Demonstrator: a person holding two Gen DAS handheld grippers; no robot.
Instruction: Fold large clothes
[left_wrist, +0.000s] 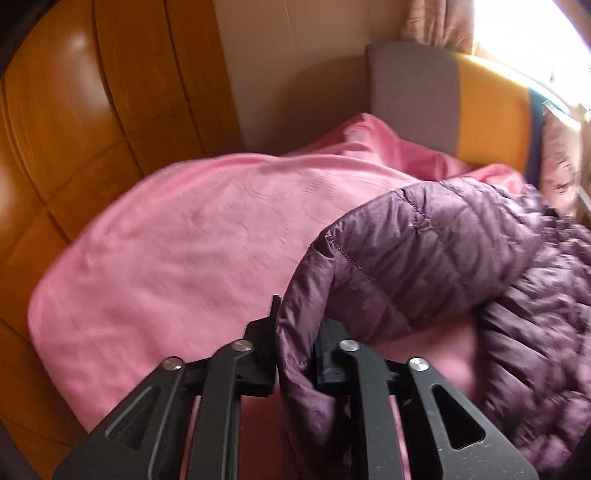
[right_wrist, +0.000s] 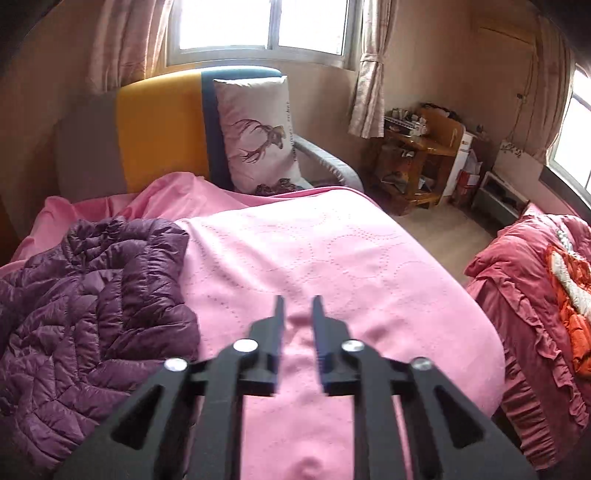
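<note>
A quilted purple down jacket (left_wrist: 424, 251) lies crumpled on a bed with a pink bedspread (left_wrist: 184, 240). My left gripper (left_wrist: 299, 321) is shut on a fold of the jacket's edge. The fabric rises in an arc from the jaws back to the heap on the right. In the right wrist view the jacket (right_wrist: 92, 295) lies bunched at the left of the pink bedspread (right_wrist: 314, 251). My right gripper (right_wrist: 297, 301) hovers over bare bedspread to the right of the jacket, open, with nothing between its fingers.
A grey, yellow and blue headboard (right_wrist: 159, 129) with a deer-print pillow (right_wrist: 258, 140) stands at the far end. A wooden wardrobe (left_wrist: 92, 110) runs along the bed's left side. On the right are a strip of floor, a cluttered wooden shelf (right_wrist: 417, 155) and a red ruffled bed (right_wrist: 535, 295).
</note>
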